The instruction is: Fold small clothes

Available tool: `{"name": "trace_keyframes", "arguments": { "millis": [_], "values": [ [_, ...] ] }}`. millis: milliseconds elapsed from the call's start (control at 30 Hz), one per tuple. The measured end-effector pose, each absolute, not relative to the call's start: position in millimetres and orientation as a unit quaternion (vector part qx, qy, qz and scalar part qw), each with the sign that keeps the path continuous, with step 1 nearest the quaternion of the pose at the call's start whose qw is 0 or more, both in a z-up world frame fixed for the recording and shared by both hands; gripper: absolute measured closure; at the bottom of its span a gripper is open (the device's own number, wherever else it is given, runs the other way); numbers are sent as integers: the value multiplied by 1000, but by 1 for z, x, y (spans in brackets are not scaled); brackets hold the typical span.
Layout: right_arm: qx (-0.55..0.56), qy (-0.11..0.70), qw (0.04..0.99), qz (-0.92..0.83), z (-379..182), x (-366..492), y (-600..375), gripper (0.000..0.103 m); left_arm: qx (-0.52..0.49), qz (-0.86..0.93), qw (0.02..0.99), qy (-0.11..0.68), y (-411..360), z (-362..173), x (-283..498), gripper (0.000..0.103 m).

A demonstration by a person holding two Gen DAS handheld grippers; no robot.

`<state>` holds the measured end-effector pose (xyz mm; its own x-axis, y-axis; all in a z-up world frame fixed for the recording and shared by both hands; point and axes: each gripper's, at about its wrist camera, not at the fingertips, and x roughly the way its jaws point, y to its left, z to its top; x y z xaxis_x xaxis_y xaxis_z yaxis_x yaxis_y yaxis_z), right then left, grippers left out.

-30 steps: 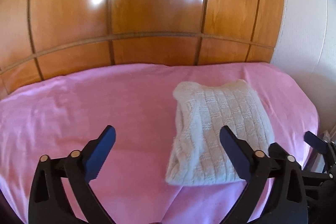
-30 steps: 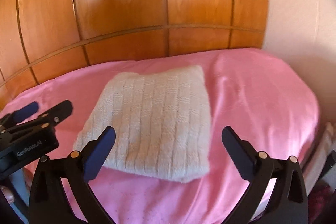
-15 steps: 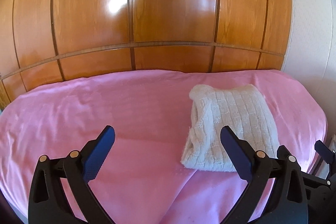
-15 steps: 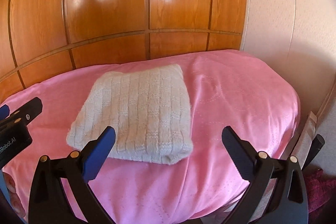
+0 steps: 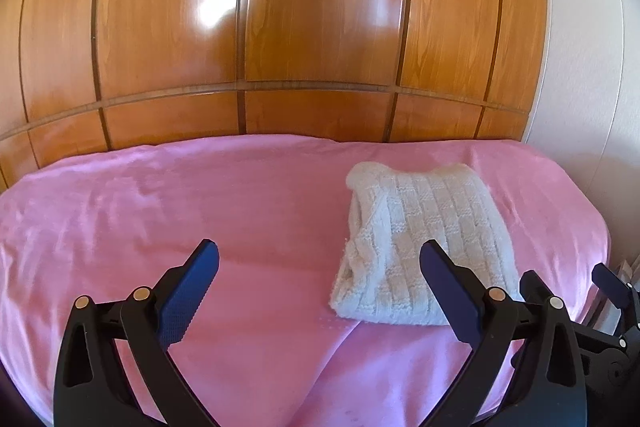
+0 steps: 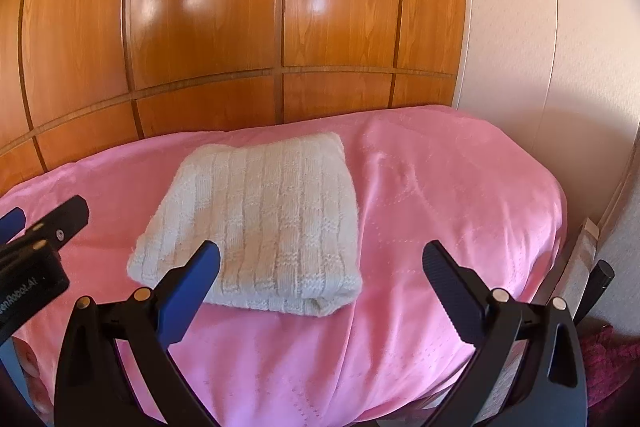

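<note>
A cream knitted garment (image 5: 424, 239) lies folded into a neat rectangle on the pink bedspread (image 5: 200, 211); it also shows in the right wrist view (image 6: 264, 219). My left gripper (image 5: 320, 267) is open and empty, held above the bedspread to the left of and nearer than the garment. My right gripper (image 6: 320, 267) is open and empty, held above the bed's near edge, in front of the garment's right corner. Neither gripper touches the garment. The left gripper's body shows at the left edge of the right wrist view (image 6: 36, 259).
A glossy wooden panelled wall (image 5: 280, 27) stands behind the bed. A pale wall (image 6: 540, 47) borders the bed on the right. A dark red cloth (image 6: 612, 359) lies low at the right, beyond the bed edge.
Both grippers have pulled back and risen away from the folded garment, which now looks smaller and farther. The garment has stayed in place. Both grippers stay open.
</note>
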<state>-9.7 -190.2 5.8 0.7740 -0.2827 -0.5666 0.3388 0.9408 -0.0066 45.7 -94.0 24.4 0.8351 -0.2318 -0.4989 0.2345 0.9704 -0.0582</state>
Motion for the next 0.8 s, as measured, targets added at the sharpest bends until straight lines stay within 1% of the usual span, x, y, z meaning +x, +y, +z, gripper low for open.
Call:
{"name": "trace_keyframes", "arguments": {
  "millis": [300, 800],
  "values": [
    [42, 296, 941, -157, 3, -10, -185, 2, 7, -117, 956, 269, -91, 20, 48, 4],
    [41, 291, 945, -147, 6, -10, -180, 2, 4, -112, 959, 259, -84, 25, 42, 3]
  ]
}}
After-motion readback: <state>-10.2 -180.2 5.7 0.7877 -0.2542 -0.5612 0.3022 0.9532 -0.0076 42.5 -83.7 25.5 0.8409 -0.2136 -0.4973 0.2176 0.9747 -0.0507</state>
